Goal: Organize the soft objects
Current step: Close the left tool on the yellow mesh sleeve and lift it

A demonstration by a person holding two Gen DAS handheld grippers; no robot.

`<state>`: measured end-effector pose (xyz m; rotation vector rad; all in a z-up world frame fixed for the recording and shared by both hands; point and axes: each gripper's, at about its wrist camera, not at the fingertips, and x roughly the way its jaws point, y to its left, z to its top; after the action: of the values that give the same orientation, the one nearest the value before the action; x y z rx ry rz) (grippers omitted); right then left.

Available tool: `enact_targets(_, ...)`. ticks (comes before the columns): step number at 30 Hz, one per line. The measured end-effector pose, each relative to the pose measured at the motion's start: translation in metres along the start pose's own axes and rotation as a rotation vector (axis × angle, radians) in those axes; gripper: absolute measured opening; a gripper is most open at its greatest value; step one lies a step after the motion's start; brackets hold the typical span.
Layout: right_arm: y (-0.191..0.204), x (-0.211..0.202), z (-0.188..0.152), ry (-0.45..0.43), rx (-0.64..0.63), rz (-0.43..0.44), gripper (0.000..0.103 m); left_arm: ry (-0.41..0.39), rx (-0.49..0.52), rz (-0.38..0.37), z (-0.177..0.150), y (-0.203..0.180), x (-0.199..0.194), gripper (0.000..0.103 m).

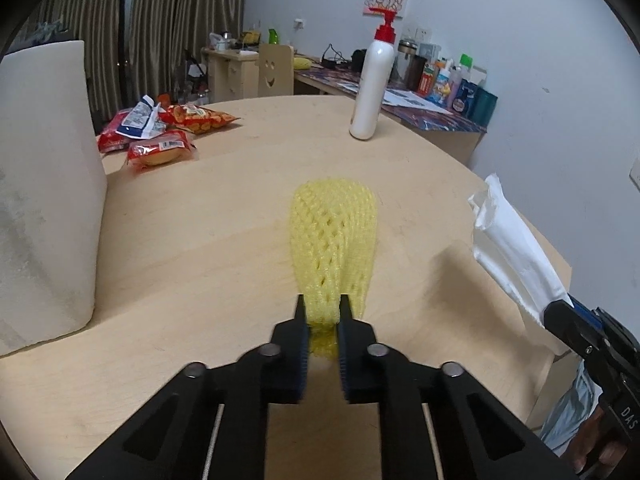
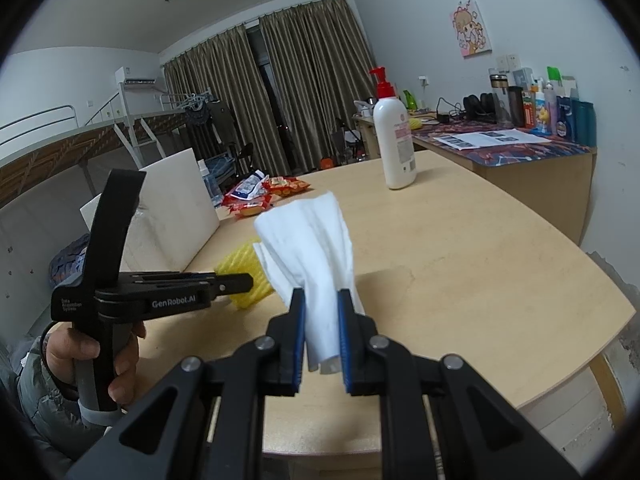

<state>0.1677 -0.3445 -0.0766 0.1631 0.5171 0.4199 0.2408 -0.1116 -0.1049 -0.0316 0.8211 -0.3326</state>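
My left gripper [image 1: 323,310] is shut on the near end of a yellow foam net sleeve [image 1: 334,236], which stretches away over the round wooden table [image 1: 220,208]. My right gripper [image 2: 321,304] is shut on a white tissue [image 2: 316,248] held above the table. In the left wrist view the tissue [image 1: 512,244] and the right gripper [image 1: 560,312] show at the right. In the right wrist view the left gripper [image 2: 250,282] shows at the left with the yellow sleeve [image 2: 244,268] in it.
A white foam block [image 1: 44,184] stands at the table's left. Several red snack packets [image 1: 156,132] lie at the far left. A white pump bottle [image 1: 372,84] stands at the far side. A cluttered desk [image 1: 432,108] runs along the wall behind.
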Motion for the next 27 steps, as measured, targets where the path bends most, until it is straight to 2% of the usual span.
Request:
enact_targets(13, 0.004, -0.007, 0.003, -0.011, -0.005, -0.009, 0.018, -0.092, 0.052, -0.002, -0.001, -0.008, -0.028, 0.011)
enact_targets(27, 0.030, -0.025, 0.012, -0.054, -0.050, 0.000, 0.018, -0.228, 0.083, 0.018, -0.006, -0.008, -0.087, 0.011)
